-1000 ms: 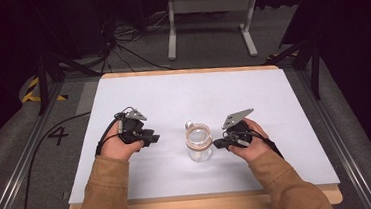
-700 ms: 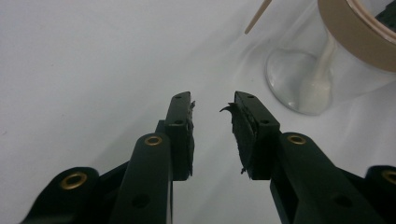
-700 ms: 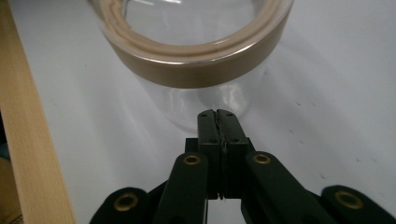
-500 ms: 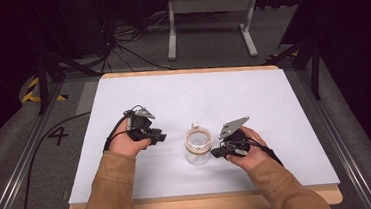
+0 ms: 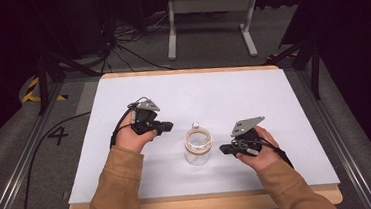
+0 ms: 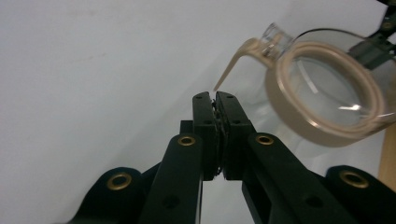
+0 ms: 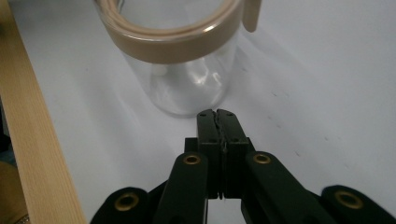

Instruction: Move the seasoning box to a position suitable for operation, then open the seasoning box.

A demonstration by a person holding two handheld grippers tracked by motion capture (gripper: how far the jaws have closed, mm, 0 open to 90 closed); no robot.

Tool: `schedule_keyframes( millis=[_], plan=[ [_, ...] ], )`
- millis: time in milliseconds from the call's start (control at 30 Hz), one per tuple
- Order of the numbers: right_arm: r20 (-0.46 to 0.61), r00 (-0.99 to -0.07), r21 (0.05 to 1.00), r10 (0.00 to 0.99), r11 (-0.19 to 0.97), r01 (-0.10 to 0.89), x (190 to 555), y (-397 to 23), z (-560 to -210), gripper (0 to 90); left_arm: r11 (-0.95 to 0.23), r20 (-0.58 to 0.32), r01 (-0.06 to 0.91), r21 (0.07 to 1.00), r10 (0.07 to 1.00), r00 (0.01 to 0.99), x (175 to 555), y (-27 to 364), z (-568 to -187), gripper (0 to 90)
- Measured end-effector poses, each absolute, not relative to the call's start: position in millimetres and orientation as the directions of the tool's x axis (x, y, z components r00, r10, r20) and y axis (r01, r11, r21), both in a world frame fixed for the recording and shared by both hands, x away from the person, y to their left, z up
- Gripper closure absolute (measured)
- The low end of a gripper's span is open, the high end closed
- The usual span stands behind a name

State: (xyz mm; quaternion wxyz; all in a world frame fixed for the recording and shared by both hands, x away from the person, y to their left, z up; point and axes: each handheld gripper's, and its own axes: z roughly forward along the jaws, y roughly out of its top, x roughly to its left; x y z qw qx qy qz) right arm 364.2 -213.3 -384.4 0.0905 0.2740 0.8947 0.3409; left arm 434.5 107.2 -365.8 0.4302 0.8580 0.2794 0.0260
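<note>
A clear glass jar [image 5: 197, 146] with a tan lid ring and a small tab stands upright on the white table top [image 5: 212, 92], near the front middle. My left gripper [image 5: 169, 127] is shut and empty, pointing at the jar from its left, a short way off. In the left gripper view its shut tips [image 6: 215, 100] sit just below the tan tab of the jar [image 6: 327, 102]. My right gripper [image 5: 223, 149] is shut and empty to the jar's right. In the right gripper view its tips [image 7: 216, 114] almost touch the base of the jar [image 7: 187, 70].
The table's wooden front edge [image 5: 206, 204] runs just below the person's sleeves. Behind the table are a white metal stand [image 5: 209, 12] and cables on a dark floor. A number 4 [image 5: 58, 135] is marked on the floor at left.
The left gripper has edged right, toward the jar. The right gripper has drawn slightly toward the near edge. The jar has stayed upright in about the same spot.
</note>
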Motion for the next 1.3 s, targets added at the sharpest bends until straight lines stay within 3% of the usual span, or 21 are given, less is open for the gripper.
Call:
schedule_keyframes(
  millis=[267, 533, 1300],
  plan=[
    [0.051, -0.793, 0.676, 0.607, 0.563, 0.475, 362.2, -234.6, -389.8, 90.0, -0.414, -0.180, 0.390, 0.822, 0.461, 0.869, 432.8, 87.7, -356.1, 88.3],
    [0.061, -0.791, 0.684, 0.609, 0.551, 0.477, 359.1, -239.4, -393.1, 90.0, -0.311, -0.260, 0.435, 0.845, 0.471, 0.843, 445.1, 74.0, -365.8, 89.2],
    [0.048, -0.837, 0.699, 0.546, 0.580, 0.418, 346.0, -214.8, -389.8, 90.0, -0.333, -0.250, 0.415, 0.847, 0.440, 0.863, 446.3, 59.1, -372.7, 88.8]
  ],
)
